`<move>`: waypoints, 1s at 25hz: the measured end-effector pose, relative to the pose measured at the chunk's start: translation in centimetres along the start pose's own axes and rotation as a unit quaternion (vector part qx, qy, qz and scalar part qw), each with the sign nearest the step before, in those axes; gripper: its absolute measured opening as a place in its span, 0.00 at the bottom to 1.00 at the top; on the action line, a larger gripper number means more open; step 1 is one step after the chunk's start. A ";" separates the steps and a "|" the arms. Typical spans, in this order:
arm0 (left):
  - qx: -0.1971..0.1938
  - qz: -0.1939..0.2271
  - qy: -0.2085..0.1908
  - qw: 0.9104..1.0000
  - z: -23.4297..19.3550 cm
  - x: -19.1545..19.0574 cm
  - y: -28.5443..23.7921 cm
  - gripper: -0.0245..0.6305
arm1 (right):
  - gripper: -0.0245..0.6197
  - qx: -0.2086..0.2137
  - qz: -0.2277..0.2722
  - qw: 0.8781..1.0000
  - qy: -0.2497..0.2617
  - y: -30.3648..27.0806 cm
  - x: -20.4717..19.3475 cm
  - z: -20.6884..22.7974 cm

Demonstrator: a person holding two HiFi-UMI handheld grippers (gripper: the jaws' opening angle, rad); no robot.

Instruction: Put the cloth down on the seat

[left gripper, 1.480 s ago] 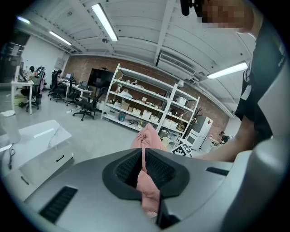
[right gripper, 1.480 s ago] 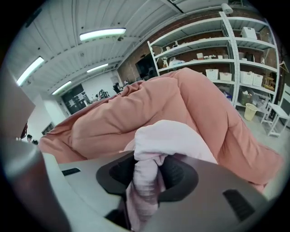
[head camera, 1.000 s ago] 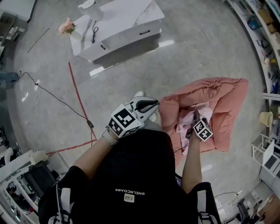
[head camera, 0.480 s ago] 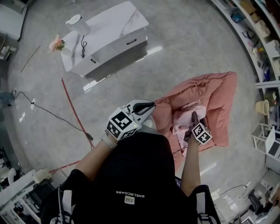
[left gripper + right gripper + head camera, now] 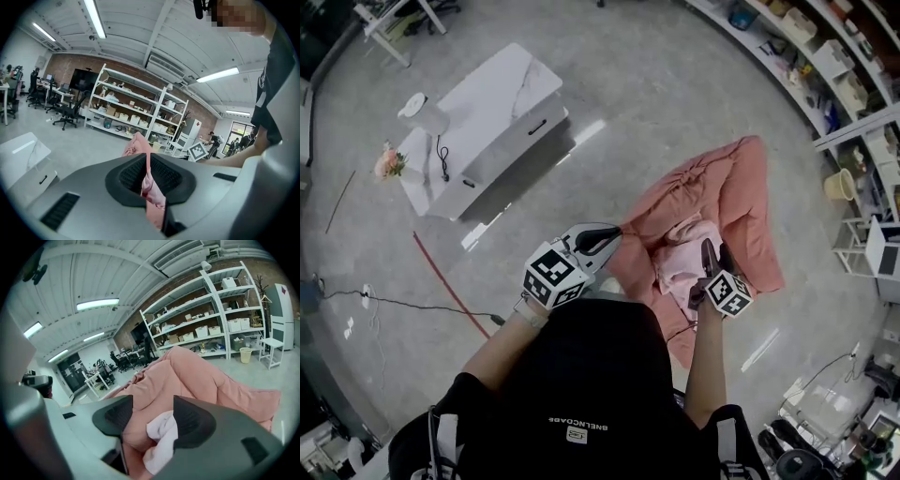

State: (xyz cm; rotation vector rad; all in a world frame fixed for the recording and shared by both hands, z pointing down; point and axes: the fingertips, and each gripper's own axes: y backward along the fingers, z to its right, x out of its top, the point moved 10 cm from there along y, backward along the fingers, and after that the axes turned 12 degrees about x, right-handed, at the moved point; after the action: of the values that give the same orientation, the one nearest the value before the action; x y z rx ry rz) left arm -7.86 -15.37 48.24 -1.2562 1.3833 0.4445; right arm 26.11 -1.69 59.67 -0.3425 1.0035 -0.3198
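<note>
Pale pink crumpled cloth point(image 5: 680, 262) on salmon-pink soft seat point(image 5: 741, 197) | right gripper point(image 5: 152, 406) fingers just opened wide, cloth loose between | left gripper point(image 5: 146, 161) fingers clamped on pink fabric strip point(image 5: 152, 197)

Seat point(image 5: 741, 187) upholstered in salmon pink, cloth point(image 5: 680, 264) coloured pale pink, gripper cubes point(image 5: 553, 278) printed with black-and-white squares, table point(image 5: 487, 103) veined white, floor point(image 5: 675, 84) mottled grey.

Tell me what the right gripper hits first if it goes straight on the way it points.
Most likely the pale cloth: it shows between the jaws of the right gripper, which have just been opening and stand apart. Behind it lies the pink seat. How near the cloth is, I cannot tell.
</note>
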 end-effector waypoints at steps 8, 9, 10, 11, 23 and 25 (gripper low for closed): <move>-0.071 -0.006 -0.027 0.997 -0.7 3.8 -3.1 0.06 | 0.45 0.008 0.080 0.997 0.002 2.9 4.5 -4.3; -0.082 -0.008 -0.033 0.996 -0.7 4.2 -3.5 0.06 | 0.45 0.006 0.090 0.996 0.002 3.4 5.0 -5.0; -0.095 -0.010 -0.039 0.995 -0.6 4.7 -3.9 0.06 | 0.45 0.004 0.102 0.995 0.001 4.1 5.4 -5.6; -0.107 -0.012 -0.045 0.993 -0.3 5.2 -4.4 0.06 | 0.45 0.000 0.115 0.993 0.000 4.8 5.8 -6.0; -0.249 -0.036 -0.104 0.962 4.8 6.1 -9.6 0.06 | 0.45 -0.057 0.239 0.969 -0.015 14.1 3.9 -8.6; -0.267 -0.042 -0.113 0.956 6.6 5.8 -10.2 0.06 | 0.44 -0.068 0.257 0.964 -0.017 16.1 3.4 -8.6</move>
State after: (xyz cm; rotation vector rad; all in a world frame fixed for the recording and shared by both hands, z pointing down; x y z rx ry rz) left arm 5.30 -15.89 45.32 -1.6326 1.0399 0.9169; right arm 22.07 10.33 46.08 -0.1992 1.0454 0.2254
